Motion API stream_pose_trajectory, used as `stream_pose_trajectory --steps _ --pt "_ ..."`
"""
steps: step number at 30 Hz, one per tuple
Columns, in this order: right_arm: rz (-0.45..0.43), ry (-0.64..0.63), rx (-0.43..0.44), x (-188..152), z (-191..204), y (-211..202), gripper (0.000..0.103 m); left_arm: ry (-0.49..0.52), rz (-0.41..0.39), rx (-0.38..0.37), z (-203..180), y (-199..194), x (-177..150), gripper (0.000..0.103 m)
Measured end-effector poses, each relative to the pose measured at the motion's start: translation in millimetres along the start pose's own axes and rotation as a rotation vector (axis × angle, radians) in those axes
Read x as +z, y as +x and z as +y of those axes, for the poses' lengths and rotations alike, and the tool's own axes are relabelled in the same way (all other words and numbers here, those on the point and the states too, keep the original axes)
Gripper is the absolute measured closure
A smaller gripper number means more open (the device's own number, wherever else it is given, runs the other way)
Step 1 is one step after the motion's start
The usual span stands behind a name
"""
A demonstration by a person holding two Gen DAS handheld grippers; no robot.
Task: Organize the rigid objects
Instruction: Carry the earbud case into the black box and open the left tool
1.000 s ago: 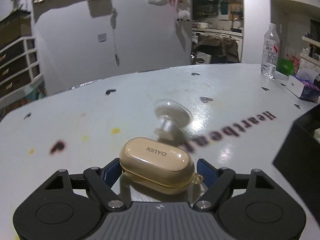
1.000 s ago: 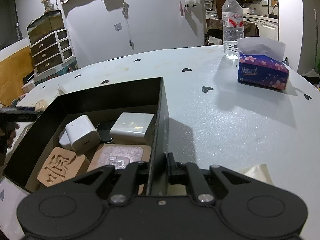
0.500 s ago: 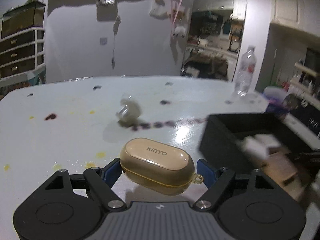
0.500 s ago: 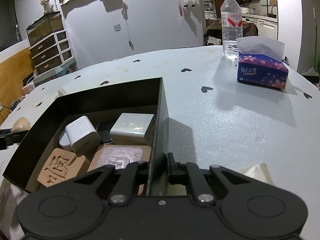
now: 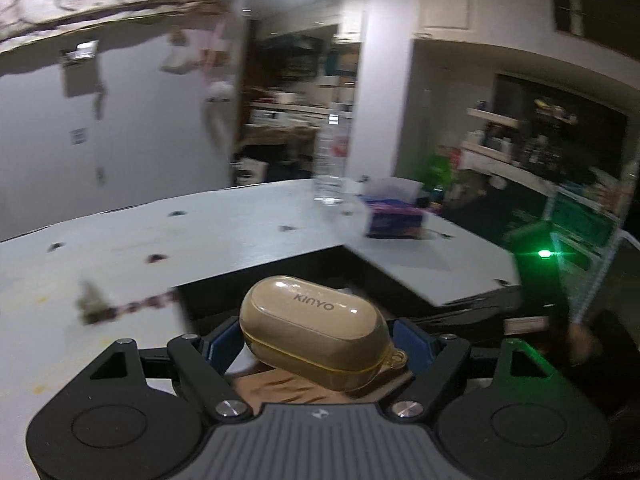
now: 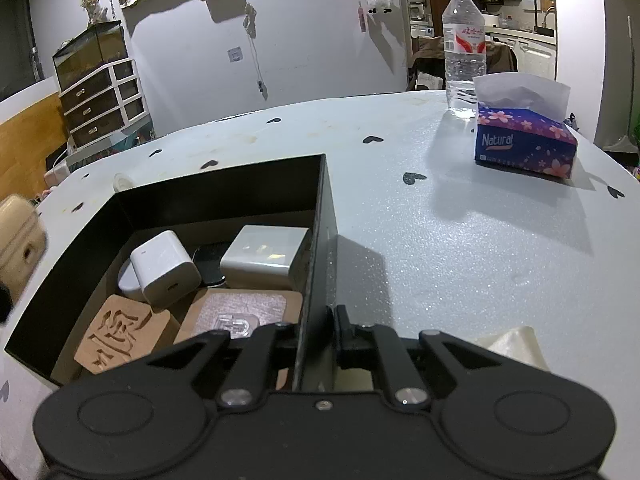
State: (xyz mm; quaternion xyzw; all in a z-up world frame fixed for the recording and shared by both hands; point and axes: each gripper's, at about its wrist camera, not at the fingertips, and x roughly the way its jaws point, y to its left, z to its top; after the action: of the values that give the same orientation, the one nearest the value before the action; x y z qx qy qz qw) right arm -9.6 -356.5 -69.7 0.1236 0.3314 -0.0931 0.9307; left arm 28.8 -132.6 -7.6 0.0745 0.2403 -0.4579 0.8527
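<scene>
My left gripper (image 5: 318, 344) is shut on a beige KINYO earbud case (image 5: 316, 330) and holds it above the near-left part of the black box (image 5: 224, 292). The case also shows at the left edge of the right wrist view (image 6: 16, 236). My right gripper (image 6: 326, 320) is shut on the right wall of the black box (image 6: 320, 232). Inside the box lie a white charger cube (image 6: 164, 266), a white adapter (image 6: 264, 256), a carved wooden coaster (image 6: 120, 332) and a brown card with a clear hook (image 6: 240, 312).
A water bottle (image 6: 464, 44) and a purple tissue box (image 6: 524, 140) stand at the far right of the white table (image 6: 460, 232). A clear suction piece (image 6: 122, 180) lies behind the box. A crumpled cream wrapper (image 6: 514, 344) lies by my right gripper.
My left gripper has carried the earbud case up off the table and rightward until it is over the black box. The right gripper has kept still on the box wall.
</scene>
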Motion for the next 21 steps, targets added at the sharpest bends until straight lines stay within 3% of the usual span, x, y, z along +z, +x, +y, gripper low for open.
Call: stream_pose_trajectory --steps 9,13,21 --pt "0.0 -0.001 0.0 0 0 0 0.093 0.018 0.08 -0.017 -16 52 -8 0.022" --pt "0.0 -0.002 0.0 0 0 0 0.093 0.0 0.099 -0.074 -16 60 -14 0.021" --pt "-0.001 -0.001 0.0 0 0 0 0.093 -0.054 0.116 -0.098 -12 68 -17 0.021"
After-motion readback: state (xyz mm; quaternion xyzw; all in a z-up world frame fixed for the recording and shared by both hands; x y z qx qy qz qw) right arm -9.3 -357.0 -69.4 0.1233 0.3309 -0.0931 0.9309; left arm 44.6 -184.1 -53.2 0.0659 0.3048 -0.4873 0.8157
